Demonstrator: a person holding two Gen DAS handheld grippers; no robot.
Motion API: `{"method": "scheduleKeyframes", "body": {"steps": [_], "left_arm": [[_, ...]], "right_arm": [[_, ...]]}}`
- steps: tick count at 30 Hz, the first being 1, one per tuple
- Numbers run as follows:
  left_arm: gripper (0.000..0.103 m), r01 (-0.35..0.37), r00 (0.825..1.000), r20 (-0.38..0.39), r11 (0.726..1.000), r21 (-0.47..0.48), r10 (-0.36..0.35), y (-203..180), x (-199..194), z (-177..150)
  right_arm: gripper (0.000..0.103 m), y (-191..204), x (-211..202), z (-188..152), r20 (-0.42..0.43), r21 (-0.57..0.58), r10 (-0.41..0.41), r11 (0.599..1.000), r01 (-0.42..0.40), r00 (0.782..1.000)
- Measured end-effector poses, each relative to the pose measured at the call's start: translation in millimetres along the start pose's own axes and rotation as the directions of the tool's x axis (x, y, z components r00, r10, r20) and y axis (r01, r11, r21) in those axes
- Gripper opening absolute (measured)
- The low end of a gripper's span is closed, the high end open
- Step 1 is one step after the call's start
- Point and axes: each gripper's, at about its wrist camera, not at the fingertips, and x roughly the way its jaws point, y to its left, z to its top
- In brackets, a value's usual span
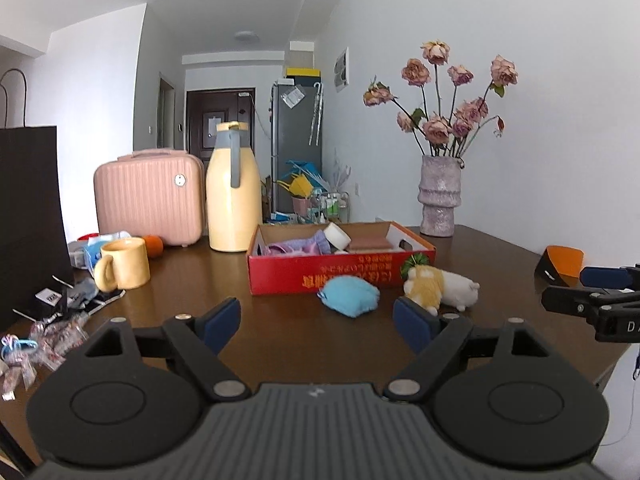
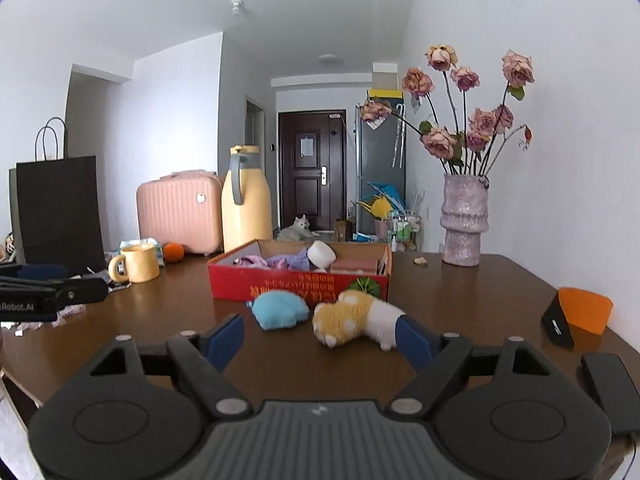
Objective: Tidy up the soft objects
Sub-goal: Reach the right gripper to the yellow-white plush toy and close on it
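Jaws of the left gripper (image 1: 318, 322) stand wide with nothing between them, low over the dark brown table (image 1: 224, 276); the right gripper (image 2: 320, 334) is spread just as wide, also empty, its right pad near the white end of the yellow-and-white plush toy (image 2: 354, 318). That toy lies on the wood just in front of the red cardboard box (image 2: 298, 286), with the blue plush toy (image 2: 280, 309) beside it on the left, the two nearly touching. Inside the box sit a purple cloth (image 2: 286, 261), a white roll of tape (image 2: 321, 254) and a brown flat item. Left of the box stand a yellow mug (image 1: 124, 263), an orange ball behind it, a pale yellow thermos jug (image 1: 234, 190) and a pink hard case (image 1: 148, 196); crumpled wrappers (image 1: 44, 340) litter the near left edge, by a black paper bag (image 2: 58, 208). An orange-and-black object (image 2: 578, 314) rests near the right edge. At the back right corner a mottled vase (image 2: 465, 218) holds dried pink roses against the white wall. Beyond the table, a hallway leads past a grey fridge (image 2: 380, 168) to a dark door, with a white dog (image 2: 296, 229) lying on the floor.
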Motion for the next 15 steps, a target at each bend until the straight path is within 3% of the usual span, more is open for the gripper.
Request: {"method": "scheduleKeyframes", "body": {"steps": [8,15], "left_arm": [[0.085,0.056,0.997,-0.05,0.998,0.02,-0.055,-18,15,-8],[0.085,0.123,0.984,-0.133,0.991,0.053,-0.115,-48,80,-2]], "right_arm": [[0.082,-10,-5,-17,-0.038,0.018,-0.03,0.999,0.031,0.999],[0.082,-43,28,-19,-0.091,0.059,-0.064,0.996,0.069,0.994]]}}
